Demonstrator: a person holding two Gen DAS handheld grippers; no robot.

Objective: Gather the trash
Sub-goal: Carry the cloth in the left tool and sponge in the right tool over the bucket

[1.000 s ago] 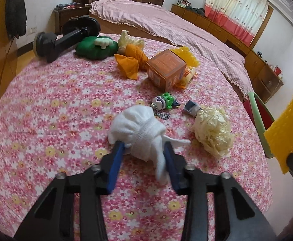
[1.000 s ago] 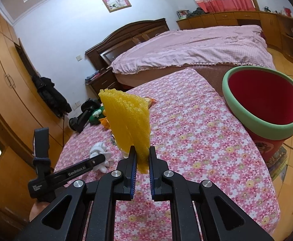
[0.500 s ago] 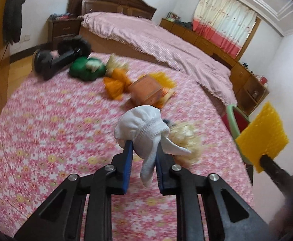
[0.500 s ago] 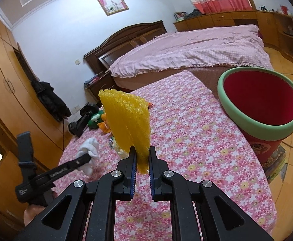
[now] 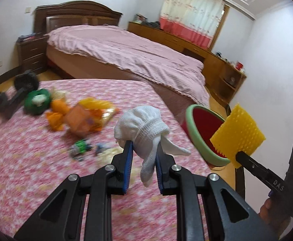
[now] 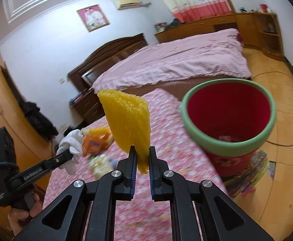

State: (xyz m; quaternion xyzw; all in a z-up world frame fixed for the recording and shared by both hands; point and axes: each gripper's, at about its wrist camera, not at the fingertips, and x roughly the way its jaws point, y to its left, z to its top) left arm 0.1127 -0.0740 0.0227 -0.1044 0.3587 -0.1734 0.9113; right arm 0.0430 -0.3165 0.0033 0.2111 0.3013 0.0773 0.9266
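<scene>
My left gripper (image 5: 143, 150) is shut on a white knitted glove (image 5: 144, 125) and holds it above the floral table (image 5: 36, 160). It also shows in the right wrist view (image 6: 70, 152) with the glove (image 6: 72, 142). My right gripper (image 6: 141, 150) is shut on a yellow foam net (image 6: 129, 124), raised above the table's right edge; the net also shows in the left wrist view (image 5: 239, 133). The red bin with a green rim (image 6: 228, 116) stands on the floor right of the table, also seen in the left wrist view (image 5: 202, 132).
On the table lie an orange box (image 5: 80, 120), yellow and orange wrappers (image 5: 97, 105), a green toy (image 5: 80, 146), a green round object (image 5: 37, 100), a cream crumpled ball (image 6: 99, 163) and a black dumbbell-like tool (image 5: 15, 94). A pink bed (image 5: 126, 50) stands behind.
My left gripper closed on the white glove, lifted it off the table and swung right toward the bin. My right gripper carried the yellow net closer to the bin.
</scene>
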